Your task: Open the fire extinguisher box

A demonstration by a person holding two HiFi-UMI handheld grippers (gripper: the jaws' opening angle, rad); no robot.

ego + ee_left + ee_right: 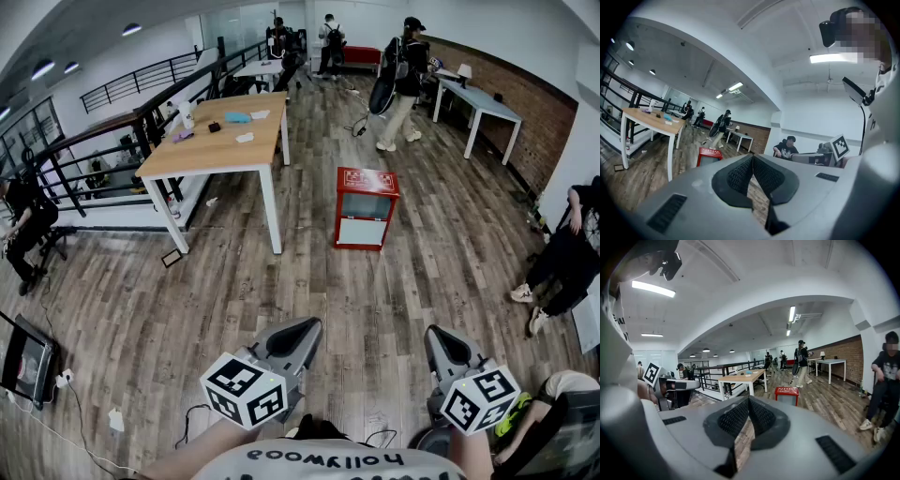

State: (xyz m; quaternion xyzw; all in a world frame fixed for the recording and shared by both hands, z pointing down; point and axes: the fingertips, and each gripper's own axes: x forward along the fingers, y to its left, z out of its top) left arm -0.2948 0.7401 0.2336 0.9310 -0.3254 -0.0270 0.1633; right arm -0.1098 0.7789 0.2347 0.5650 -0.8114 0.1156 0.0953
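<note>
1. Right now the left gripper (pixel 302 330) and right gripper (pixel 442 342) both have their jaws pressed together on nothing.
2. Just above centre frame, the red fire extinguisher box (pixel 366 207) stands upright on the floor (pixel 234 309), well apart from both, with its window front facing me.
3. I judge the right jaws aim at it more squarely.

Bright, even, cool light comes from ceiling strip lights (pixel 651 288). The fire extinguisher box (pixel 366 208) is sharp and throws only a faint shadow on the floor (pixel 394 291) just beside it. Away from the box, toward every edge, straight lines bow strongly, and both gripper views darken to black corners.
</note>
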